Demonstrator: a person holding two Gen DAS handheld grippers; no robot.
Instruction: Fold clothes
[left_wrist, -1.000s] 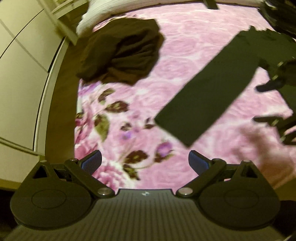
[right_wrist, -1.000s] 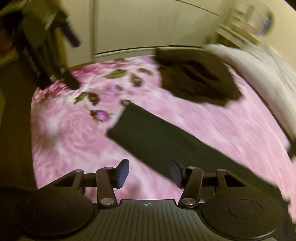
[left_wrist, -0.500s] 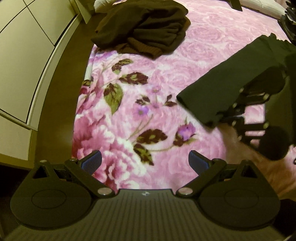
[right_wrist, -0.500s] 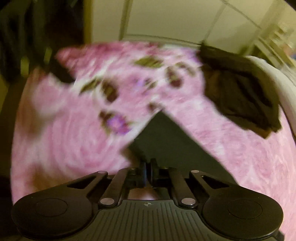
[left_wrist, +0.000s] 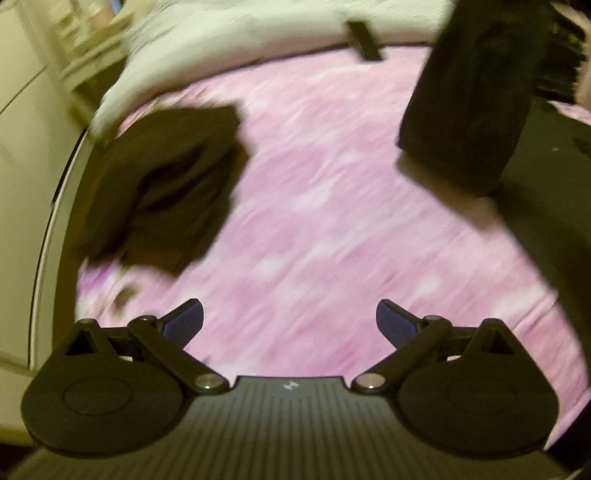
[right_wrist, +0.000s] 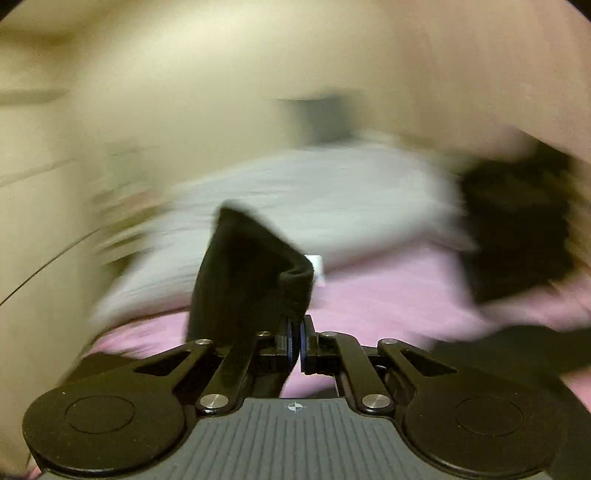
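My right gripper (right_wrist: 295, 343) is shut on the hem of a black garment (right_wrist: 247, 280), which stands lifted above the pink floral blanket (right_wrist: 388, 295). In the left wrist view the same black garment (left_wrist: 469, 96) hangs at the upper right, raised off the blanket (left_wrist: 314, 221). My left gripper (left_wrist: 290, 321) is open over bare blanket with nothing between its blue pads. A crumpled dark brown garment (left_wrist: 166, 184) lies to the upper left of it. Both views are blurred by motion.
A white duvet or pillow (left_wrist: 240, 44) lies along the far edge of the blanket. Cream cupboard doors (left_wrist: 22, 147) stand at the left beside the bed. Another dark heap (right_wrist: 517, 229) sits at the right in the right wrist view.
My right gripper shut on the black garment's end and lifted it off the blanket. My left gripper stayed open and swept across the blanket, so the flower print left its view.
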